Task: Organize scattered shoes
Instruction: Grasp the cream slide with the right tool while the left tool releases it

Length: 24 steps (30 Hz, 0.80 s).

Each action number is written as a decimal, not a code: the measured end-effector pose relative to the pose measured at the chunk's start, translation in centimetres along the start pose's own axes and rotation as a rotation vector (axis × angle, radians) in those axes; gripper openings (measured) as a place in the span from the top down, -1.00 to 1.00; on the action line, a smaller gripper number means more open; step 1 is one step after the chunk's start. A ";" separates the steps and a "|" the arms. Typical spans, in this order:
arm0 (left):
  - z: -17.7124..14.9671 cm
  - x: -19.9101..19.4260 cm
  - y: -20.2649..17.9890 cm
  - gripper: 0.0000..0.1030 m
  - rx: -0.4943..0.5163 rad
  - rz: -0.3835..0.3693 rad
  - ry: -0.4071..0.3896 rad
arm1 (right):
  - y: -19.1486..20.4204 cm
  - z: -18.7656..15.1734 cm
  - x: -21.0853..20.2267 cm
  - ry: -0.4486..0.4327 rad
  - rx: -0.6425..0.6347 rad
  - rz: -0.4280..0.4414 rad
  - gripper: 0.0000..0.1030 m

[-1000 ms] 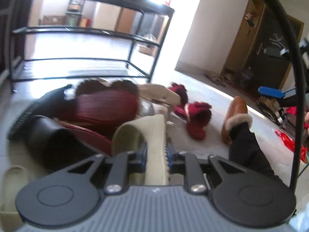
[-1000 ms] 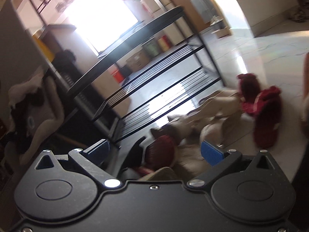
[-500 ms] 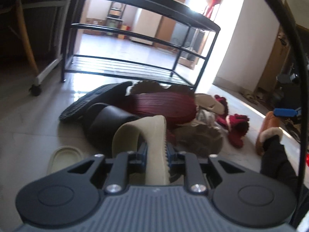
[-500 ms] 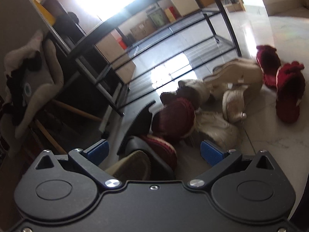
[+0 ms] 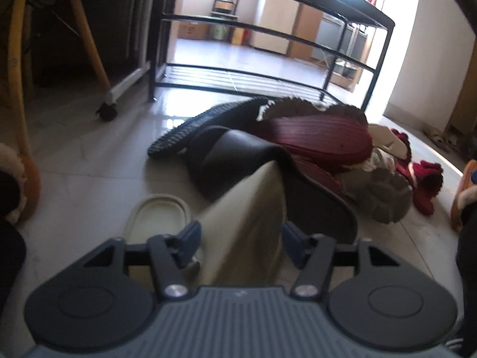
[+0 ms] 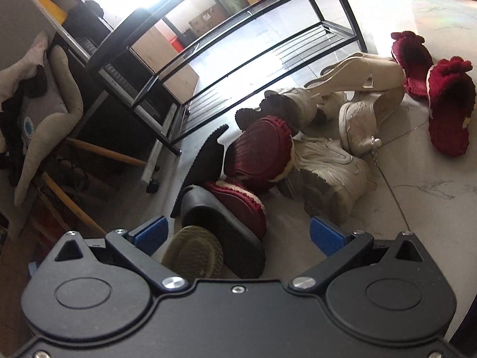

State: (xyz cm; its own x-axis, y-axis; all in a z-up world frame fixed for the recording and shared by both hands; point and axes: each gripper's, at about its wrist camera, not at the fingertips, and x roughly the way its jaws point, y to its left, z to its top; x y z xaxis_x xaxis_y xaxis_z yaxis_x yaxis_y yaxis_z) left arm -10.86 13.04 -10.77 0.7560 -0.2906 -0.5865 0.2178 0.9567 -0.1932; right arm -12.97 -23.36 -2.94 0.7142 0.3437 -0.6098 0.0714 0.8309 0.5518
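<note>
The cream slide (image 5: 250,223) stands between the fingers of the left gripper (image 5: 241,238), blurred, its sole edge rising toward the heap. The blue pads (image 5: 190,237) are spread wide, one on each side of the slide; whether they press it cannot be told. Its mate (image 5: 156,219) lies flat on the floor (image 5: 89,179) just left of the gripper, sole down.

Just beyond the slide lies a black slide (image 5: 235,152), touching a second black shoe (image 5: 190,128) tipped with its tread showing. Maroon slippers (image 5: 322,137) are piled against the black slide, farther from the gripper. Right of these lies a grey sneaker (image 6: 325,161), then beige heels (image 6: 360,89), and well right of the heap two red fuzzy slippers (image 6: 447,101).

The black rack (image 5: 268,47) stands behind the heap, its wire shelves bare.

The right gripper (image 6: 238,235) hangs above the near end of the heap, fingers spread wide with nothing between them; below it show the olive tread of a sole (image 6: 193,256) and the black slide.
</note>
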 end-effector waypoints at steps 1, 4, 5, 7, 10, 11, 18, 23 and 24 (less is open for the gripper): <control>0.1 -0.2 0.0 -0.37 0.002 0.008 -0.012 | 0.2 0.0 0.9 0.021 0.000 0.013 -1.00; 0.6 -0.8 0.3 -0.38 -0.016 0.029 -0.037 | 0.9 -0.1 3.7 0.085 0.001 0.053 -1.00; 0.8 -1.1 0.5 -0.38 -0.031 0.035 -0.044 | 1.1 -0.2 4.6 0.106 0.001 0.067 -1.00; 1.3 -1.7 0.9 -0.39 -0.059 0.046 -0.064 | 1.5 -0.2 6.5 0.148 0.001 0.093 -1.00; 2.2 -3.2 1.4 -0.41 -0.090 0.082 -0.109 | 2.2 -0.3 9.3 0.211 0.002 0.133 -1.00; 2.5 -3.8 1.5 -0.43 -0.094 0.103 -0.128 | 2.4 -0.3 10.2 0.232 0.002 0.146 -1.00; 3.1 -6.8 2.6 -0.70 -0.119 0.233 -0.262 | 4.0 -0.6 16.7 0.380 0.003 0.240 -1.00; 3.0 -6.6 3.4 -0.77 -0.136 0.244 -0.272 | 4.4 -1.2 21.0 0.461 0.097 0.217 -1.00; 2.9 -6.5 3.5 -0.83 -0.144 0.241 -0.269 | 4.6 -1.3 21.3 0.459 0.089 0.208 -1.00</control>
State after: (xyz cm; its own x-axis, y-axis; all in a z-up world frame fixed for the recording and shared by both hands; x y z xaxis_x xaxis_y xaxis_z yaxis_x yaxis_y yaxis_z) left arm -13.23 18.37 -5.35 0.9140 -0.0241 -0.4050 -0.0605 0.9790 -0.1948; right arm 1.68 -11.63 -14.18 0.3414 0.6712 -0.6580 0.0339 0.6908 0.7222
